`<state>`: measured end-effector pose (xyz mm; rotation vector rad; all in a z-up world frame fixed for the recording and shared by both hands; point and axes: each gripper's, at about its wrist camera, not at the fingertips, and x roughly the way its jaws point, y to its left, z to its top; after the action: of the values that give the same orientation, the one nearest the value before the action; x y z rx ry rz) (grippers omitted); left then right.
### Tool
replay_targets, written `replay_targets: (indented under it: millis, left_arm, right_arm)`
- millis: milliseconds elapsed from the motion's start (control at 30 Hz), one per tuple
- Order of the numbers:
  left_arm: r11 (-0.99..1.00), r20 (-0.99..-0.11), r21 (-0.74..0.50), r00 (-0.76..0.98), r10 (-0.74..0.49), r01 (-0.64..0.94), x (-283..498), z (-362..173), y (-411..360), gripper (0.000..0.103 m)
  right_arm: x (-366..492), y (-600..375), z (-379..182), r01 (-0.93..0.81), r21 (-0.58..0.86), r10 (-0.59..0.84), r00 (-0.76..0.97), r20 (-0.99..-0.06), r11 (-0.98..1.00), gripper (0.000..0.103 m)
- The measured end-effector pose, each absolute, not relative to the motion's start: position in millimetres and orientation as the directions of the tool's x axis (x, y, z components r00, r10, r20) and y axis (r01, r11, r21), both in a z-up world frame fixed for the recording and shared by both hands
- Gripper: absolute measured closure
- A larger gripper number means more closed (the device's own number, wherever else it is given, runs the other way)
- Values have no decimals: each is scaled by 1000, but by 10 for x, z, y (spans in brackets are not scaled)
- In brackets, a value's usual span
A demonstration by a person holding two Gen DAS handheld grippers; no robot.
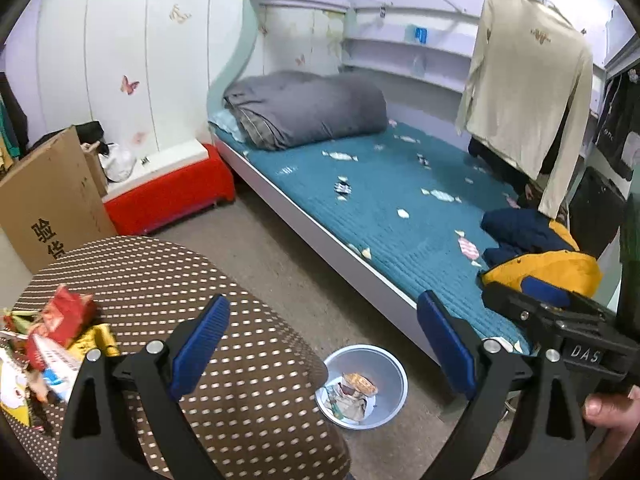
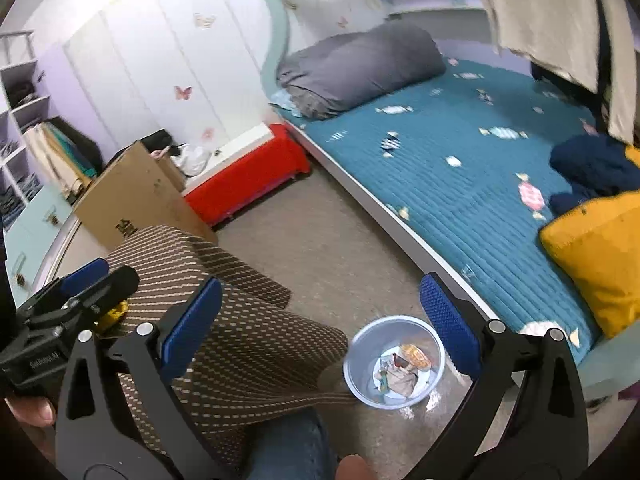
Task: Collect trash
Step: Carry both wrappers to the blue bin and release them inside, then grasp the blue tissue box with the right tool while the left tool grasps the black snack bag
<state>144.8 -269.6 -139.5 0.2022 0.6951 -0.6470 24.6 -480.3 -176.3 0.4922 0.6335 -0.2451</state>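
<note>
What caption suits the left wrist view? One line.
Open left tongs above the bin of wrappers; more trash waits on the dotted table.

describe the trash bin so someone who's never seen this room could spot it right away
Find the bed with the teal quilt. On the floor beside its white edge, next to the polka-dot table, stands the bin: a small round pale-blue one with crumpled wrappers inside, the only open container on the floor.

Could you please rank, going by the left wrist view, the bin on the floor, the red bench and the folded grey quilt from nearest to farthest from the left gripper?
From the open left gripper:
1. Bin, on the floor just beyond the fingertips, beside the dotted table.
2. Red bench, farther back on the left, against the wall.
3. Grey quilt, farthest, at the head of the bed.
</note>
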Motion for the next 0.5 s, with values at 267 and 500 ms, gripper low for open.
replay_targets:
  millis: [267, 500]
  left_arm:
    - [816, -601, -45, 637, -483, 576, 1375, -1207, -2094, 10]
    - [860, -581, -36, 689, -433, 509, 1401, -1135, -1523, 10]
  right_arm:
    - [382, -4248, -1354, 256, 324, -29, 822, -569, 911, 6]
    - [566, -3755, -1143, 170, 297, 25, 831, -556, 940, 6]
